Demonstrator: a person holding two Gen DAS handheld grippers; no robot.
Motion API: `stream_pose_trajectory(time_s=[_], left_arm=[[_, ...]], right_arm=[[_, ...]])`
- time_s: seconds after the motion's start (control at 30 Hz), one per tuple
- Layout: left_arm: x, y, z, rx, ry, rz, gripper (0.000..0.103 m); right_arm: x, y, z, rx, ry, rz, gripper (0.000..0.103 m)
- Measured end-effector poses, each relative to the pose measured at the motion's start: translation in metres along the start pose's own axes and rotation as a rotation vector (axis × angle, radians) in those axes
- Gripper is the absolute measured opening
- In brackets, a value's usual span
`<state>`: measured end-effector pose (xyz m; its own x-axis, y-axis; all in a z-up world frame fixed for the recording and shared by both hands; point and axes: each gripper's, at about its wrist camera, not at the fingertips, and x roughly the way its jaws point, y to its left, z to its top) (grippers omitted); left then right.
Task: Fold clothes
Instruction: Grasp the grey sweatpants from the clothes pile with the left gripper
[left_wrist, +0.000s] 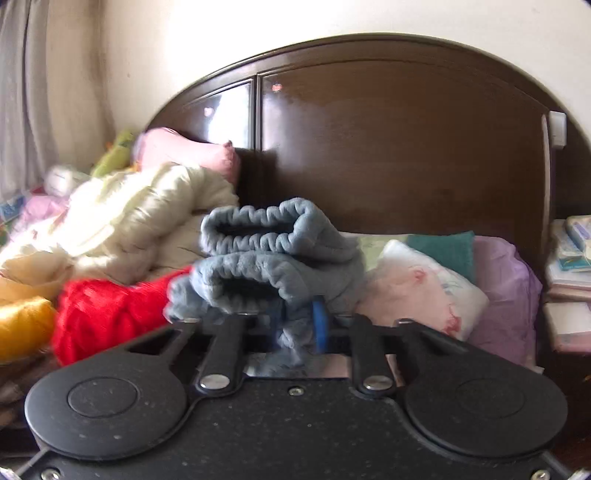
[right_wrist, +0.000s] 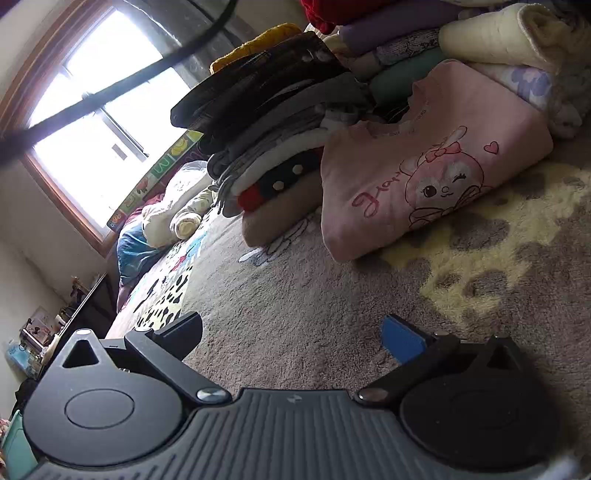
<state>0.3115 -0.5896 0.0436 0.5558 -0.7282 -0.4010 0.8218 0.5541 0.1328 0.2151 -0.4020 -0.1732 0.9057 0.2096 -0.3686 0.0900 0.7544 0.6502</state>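
Fleece (left_wrist: 273, 258) bunched inside left gripper (left_wrist: 295, 325).

Left tool (left_wrist: 295, 325) fingertips buried in blue-grey fleece garment (left_wrist: 273, 254); red clothing (left_wrist: 110, 314) motion-blurred; folded stack (right_wrist: 266, 140) top cropped.

Black tongs (right_wrist: 291, 334), blue pads (right_wrist: 402, 341), silver screws (right_wrist: 211, 395).

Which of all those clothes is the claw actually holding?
The fluffy grey-blue garment, pinched in the left claw. The red knit and cream jacket just lie behind it.
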Motion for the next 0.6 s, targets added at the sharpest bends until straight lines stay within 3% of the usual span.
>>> stream_pose_trajectory(time_s=[0.17, 0.27, 0.4, 0.47, 0.5, 0.6], left_arm=[[-0.087, 0.053, 0.038, -0.112, -0.162, 0.064, 0.009], [-0.172, 0.100, 0.061, -0.153, -0.296, 0.176, 0.009], [-0.290, 0.144, 0.079, -0.117, -0.444, 0.350, 0.009], [-0.348, 0.160, 0.086, -0.102, -0.488, 0.420, 0.009], [-0.372, 0.165, 0.083, -0.081, -0.501, 0.472, 0.000], [-0.432, 0.177, 0.065, -0.040, -0.507, 0.592, 0.000]], right_arm=[[-0.003, 0.000, -0.003, 0.017, 0.007, 0.000, 0.103], [-0.007, 0.000, -0.006, 0.025, 0.010, 0.001, 0.103], [-0.013, 0.001, -0.009, 0.035, 0.013, 0.003, 0.103], [-0.016, 0.001, -0.011, 0.040, 0.015, 0.003, 0.103], [-0.018, 0.001, -0.012, 0.043, 0.016, 0.004, 0.103], [-0.022, 0.002, -0.015, 0.050, 0.019, 0.005, 0.103]])
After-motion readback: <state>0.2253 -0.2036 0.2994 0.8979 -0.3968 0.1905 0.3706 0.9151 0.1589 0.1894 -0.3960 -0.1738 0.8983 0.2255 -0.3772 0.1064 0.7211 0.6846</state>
